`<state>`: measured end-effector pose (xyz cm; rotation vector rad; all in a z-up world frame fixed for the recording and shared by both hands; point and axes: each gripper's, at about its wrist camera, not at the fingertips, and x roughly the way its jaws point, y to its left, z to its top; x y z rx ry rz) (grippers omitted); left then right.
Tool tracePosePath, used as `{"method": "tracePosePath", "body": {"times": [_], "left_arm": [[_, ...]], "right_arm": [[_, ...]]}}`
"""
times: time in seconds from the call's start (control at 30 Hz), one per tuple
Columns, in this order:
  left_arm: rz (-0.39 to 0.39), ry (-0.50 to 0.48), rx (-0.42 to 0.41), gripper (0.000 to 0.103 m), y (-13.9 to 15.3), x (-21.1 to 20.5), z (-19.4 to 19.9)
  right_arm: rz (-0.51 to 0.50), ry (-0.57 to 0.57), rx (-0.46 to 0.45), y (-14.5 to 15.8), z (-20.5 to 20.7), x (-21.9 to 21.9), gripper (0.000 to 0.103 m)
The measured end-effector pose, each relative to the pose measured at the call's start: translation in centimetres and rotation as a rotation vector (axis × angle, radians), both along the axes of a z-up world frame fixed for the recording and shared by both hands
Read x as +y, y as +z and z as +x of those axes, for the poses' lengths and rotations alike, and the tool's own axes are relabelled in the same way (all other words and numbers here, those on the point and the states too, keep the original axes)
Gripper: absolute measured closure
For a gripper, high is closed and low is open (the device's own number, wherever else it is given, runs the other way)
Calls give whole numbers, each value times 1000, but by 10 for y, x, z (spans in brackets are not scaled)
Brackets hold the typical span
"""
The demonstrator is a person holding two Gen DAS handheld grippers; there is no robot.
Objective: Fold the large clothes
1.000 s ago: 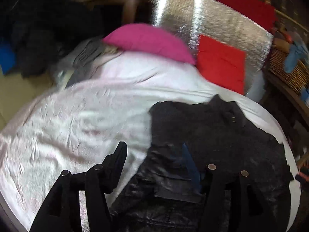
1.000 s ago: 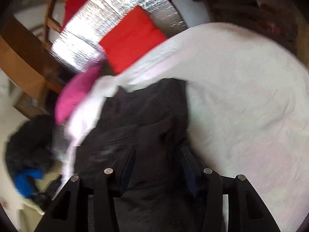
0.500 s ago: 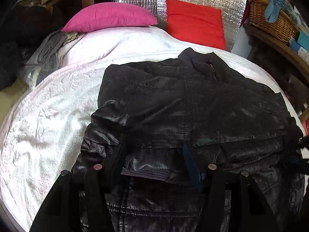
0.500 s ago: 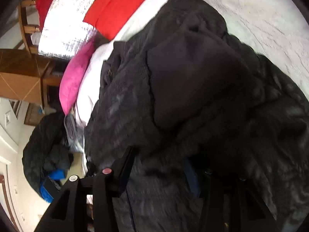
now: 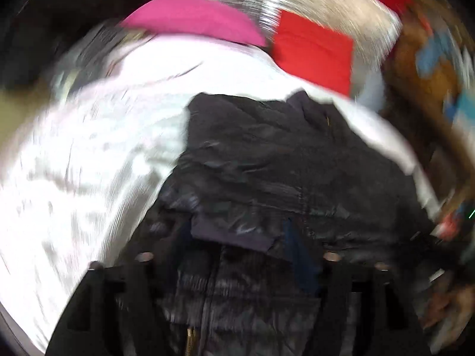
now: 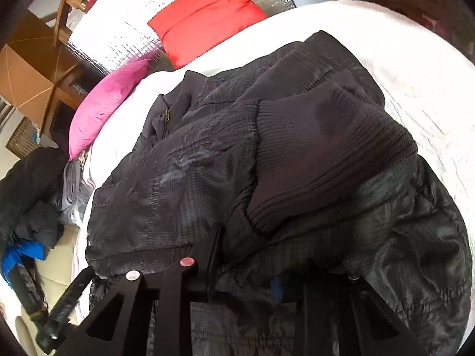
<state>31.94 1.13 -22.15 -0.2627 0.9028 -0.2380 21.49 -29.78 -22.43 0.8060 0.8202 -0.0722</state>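
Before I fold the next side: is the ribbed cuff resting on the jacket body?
Touching. The right wrist view shows the ribbed cuff lying directly on the black jacket's body, with no gap along its lower edge.

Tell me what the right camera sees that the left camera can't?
Only the right wrist view shows the jacket's ribbed knit cuff and the blue thing down beside the bed. Only the left wrist view shows a wicker basket, though it is blurry. Both show the black jacket, the white bedspread, the pink pillow and the red pillow.
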Motion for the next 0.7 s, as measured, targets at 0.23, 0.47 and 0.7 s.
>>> {"method": "tracePosePath", "body": {"times": [0.23, 0.47, 0.7], "left_arm": [[-308, 86, 210, 24, -40, 33, 14], [-441, 148, 211, 24, -52, 31, 35], [-471, 206, 172, 57, -54, 35, 51]], "right_arm": [[60, -14, 28, -9, 3, -5, 71], [155, -28, 24, -13, 0, -12, 63], [150, 10, 11, -8, -4, -7, 45]]}}
